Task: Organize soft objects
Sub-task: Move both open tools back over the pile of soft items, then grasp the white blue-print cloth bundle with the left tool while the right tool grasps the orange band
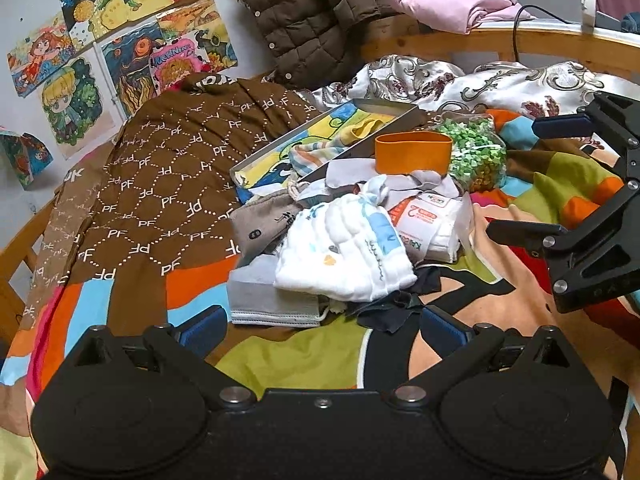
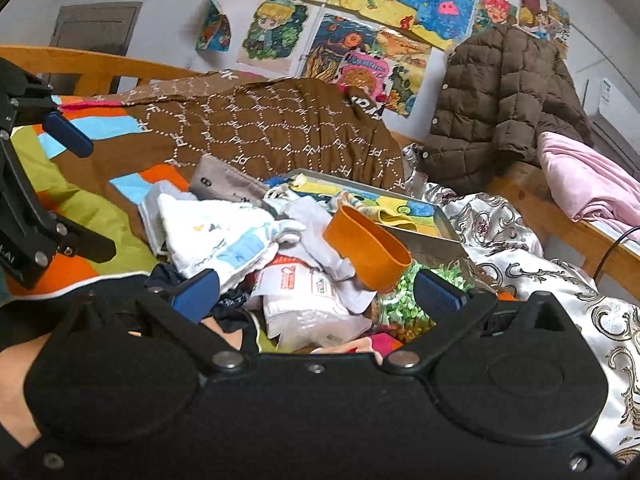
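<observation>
Both grippers, left (image 1: 320, 326) and right (image 2: 316, 292), hang spread wide and empty over the bed (image 1: 280, 356). The white cloth (image 1: 348, 252) tops the pile, just before the left gripper. We'd pinch its knotted end, lifting clear of the orange cup (image 1: 412, 152).

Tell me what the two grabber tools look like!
Both are black. The left gripper has a wide body with two round bumps, silver screws and blue ribbed pads on its fingers. The right gripper matches, with blue fingers too.
</observation>
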`<state>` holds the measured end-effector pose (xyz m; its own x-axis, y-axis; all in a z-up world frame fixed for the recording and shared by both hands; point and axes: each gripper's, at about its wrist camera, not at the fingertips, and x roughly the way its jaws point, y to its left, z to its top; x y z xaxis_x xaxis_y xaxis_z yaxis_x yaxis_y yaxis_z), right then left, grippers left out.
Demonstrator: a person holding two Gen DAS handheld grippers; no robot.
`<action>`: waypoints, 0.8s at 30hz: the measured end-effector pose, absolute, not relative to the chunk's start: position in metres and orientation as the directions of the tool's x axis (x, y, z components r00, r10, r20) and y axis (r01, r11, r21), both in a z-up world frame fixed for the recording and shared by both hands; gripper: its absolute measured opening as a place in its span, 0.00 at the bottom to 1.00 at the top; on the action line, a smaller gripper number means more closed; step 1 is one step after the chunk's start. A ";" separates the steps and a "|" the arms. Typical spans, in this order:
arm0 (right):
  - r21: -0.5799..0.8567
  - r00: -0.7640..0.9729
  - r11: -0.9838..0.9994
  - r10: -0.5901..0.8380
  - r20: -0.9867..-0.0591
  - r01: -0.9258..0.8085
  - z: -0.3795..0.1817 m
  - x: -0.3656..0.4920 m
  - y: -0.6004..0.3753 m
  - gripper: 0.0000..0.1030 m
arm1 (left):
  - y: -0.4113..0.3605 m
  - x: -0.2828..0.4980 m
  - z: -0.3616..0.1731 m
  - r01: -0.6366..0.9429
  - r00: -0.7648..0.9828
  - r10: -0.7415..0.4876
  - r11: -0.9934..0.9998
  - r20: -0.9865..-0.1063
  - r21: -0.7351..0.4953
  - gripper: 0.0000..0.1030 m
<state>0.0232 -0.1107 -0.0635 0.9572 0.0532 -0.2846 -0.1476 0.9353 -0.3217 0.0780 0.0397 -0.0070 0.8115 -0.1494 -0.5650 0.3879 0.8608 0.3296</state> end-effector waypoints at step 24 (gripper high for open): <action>-0.288 0.981 0.957 -0.040 -0.192 -0.017 -0.062 0.093 -0.109 0.99 | 0.024 0.121 0.019 0.408 0.834 -0.058 0.734 -0.549 0.543 0.99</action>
<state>0.0933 -0.1089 -0.0625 0.9805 -0.0400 -0.1924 -0.0175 0.9574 -0.2883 0.1214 0.0238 0.0194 0.8340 -0.0583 -0.5487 0.4083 0.7340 0.5427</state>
